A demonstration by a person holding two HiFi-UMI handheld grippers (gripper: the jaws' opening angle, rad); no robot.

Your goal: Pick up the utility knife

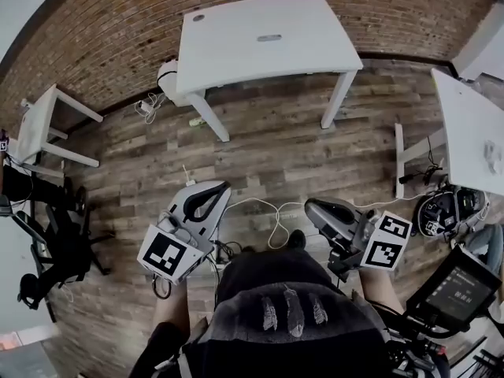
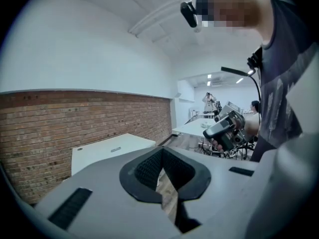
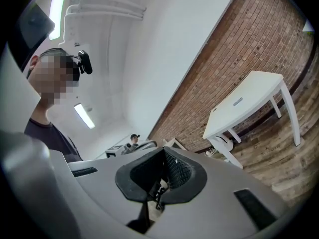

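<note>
Both empty, jaws together, left gripper (image 1: pixel 213 194), right gripper (image 1: pixel 313 207); utility knife (image 1: pixel 268 38) on white table (image 1: pixel 236 57), well ahead

Soft, even indoor light is filling all three views, coming from ceiling tubes (image 3: pixel 57 6) that are glaring white. Fisheye distortion is bending the brick wall (image 1: pixel 102 30) and darkening the corners (strongest in both gripper views), while the nearest foreground is blurring slightly.

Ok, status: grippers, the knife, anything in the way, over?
Shut and empty: left gripper, right gripper. Ahead, small grey item on white table, possibly the knife, untouched. Loose white cable just in front.
</note>
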